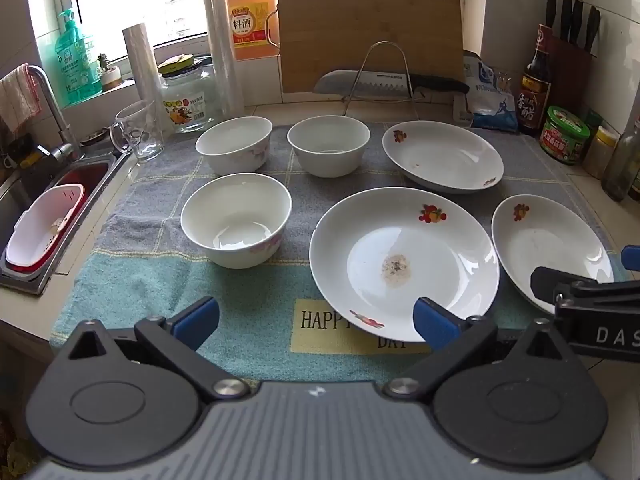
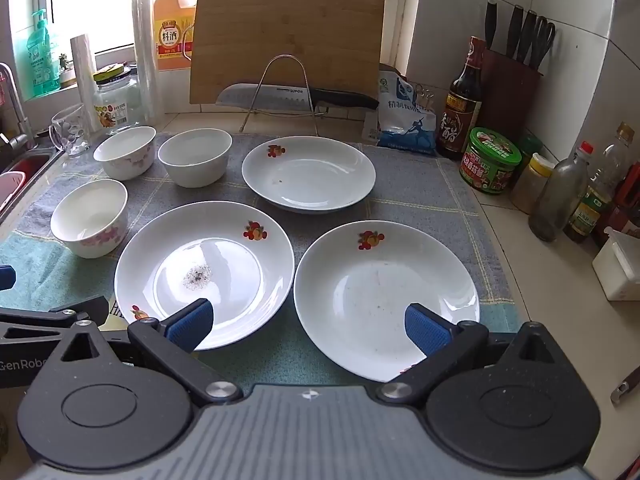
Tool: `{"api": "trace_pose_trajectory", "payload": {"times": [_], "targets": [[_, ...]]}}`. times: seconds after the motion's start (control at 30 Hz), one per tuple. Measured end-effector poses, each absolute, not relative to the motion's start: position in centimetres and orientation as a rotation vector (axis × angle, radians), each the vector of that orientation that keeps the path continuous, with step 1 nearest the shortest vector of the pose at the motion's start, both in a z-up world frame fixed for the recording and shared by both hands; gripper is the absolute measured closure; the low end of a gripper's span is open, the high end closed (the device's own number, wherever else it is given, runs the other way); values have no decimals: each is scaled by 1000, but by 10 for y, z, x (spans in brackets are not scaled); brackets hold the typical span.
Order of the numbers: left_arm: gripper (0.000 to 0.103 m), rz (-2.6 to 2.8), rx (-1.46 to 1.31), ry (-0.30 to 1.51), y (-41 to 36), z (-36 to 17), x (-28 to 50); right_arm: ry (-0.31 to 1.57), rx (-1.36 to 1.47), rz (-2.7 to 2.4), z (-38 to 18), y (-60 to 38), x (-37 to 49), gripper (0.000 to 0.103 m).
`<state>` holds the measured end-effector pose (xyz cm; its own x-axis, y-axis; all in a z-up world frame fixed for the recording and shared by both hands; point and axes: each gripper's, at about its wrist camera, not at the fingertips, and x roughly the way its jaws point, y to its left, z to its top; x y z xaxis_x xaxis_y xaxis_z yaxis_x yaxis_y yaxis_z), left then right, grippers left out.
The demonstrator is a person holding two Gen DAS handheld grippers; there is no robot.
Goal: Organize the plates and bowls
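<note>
Three white bowls and three white fruit-print plates sit apart on a grey-green towel (image 1: 256,304). The near bowl (image 1: 236,219) is left of the middle plate (image 1: 404,260), which has crumbs in its centre. Two bowls (image 1: 234,144) (image 1: 328,145) and a plate (image 1: 442,155) stand behind. A third plate (image 1: 548,244) lies at right. My left gripper (image 1: 316,322) is open and empty above the towel's near edge. My right gripper (image 2: 308,326) is open and empty, between the middle plate (image 2: 204,272) and the right plate (image 2: 386,296).
A sink (image 1: 52,216) with a pink-white basket lies at left. A glass mug (image 1: 138,130), jar, rolls and an oil jug stand behind. A knife on a wire rack (image 1: 378,76) leans by a cutting board. Bottles and jars (image 2: 492,160) line the right wall.
</note>
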<state>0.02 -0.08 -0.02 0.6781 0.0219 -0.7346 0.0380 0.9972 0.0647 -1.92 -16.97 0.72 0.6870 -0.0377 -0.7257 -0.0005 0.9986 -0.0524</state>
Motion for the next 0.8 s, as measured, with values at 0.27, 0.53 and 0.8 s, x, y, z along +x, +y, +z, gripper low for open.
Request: {"api": "trace_pose_trajectory", "payload": {"times": [0.27, 0.53, 0.8], "targets": [[1, -10, 69, 818, 0, 2, 2, 815, -46, -19, 13, -165, -19, 0], [1, -14, 69, 808, 3, 4, -2, 796, -40, -8, 13, -164, -22, 0], [1, -17, 70, 807, 5, 6, -2, 792, -46, -11, 15, -161, -23, 0]]}}
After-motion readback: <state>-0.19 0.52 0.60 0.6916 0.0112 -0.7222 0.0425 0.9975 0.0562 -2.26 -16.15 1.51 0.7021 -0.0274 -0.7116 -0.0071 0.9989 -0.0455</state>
